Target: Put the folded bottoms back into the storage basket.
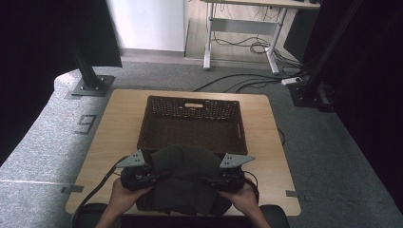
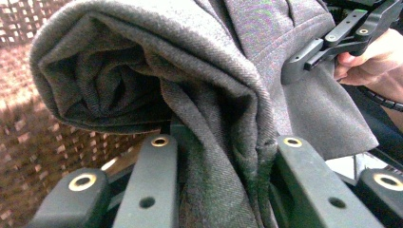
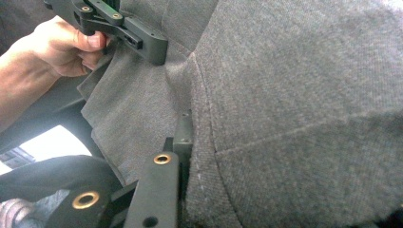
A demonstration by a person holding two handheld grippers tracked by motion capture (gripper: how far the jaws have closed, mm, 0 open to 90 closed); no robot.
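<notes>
Grey folded cloth [image 1: 183, 178], clamped at either edge by the left gripper [image 1: 142, 176] and right gripper [image 1: 227, 179], hangs just short of the wicker basket [image 1: 157, 107] and could unroll or snag its near rim.

You hold the dark grey cloth [image 1: 183, 178] between your left tongs [image 1: 151, 175] and right tongs [image 1: 215, 180] at the counter's [image 1: 119, 123] near edge, just before the wicker basket [image 1: 192, 124].

This looks like a lab or recording room in an office building. A small wooden table [image 1: 119, 128] stands on grey carpet [image 1: 43, 147] between black metal stands [image 1: 88, 71] bolted to base plates, and loose cables [image 1: 247, 83] trail beneath a height-adjustable desk [image 1: 247, 28] behind.
</notes>
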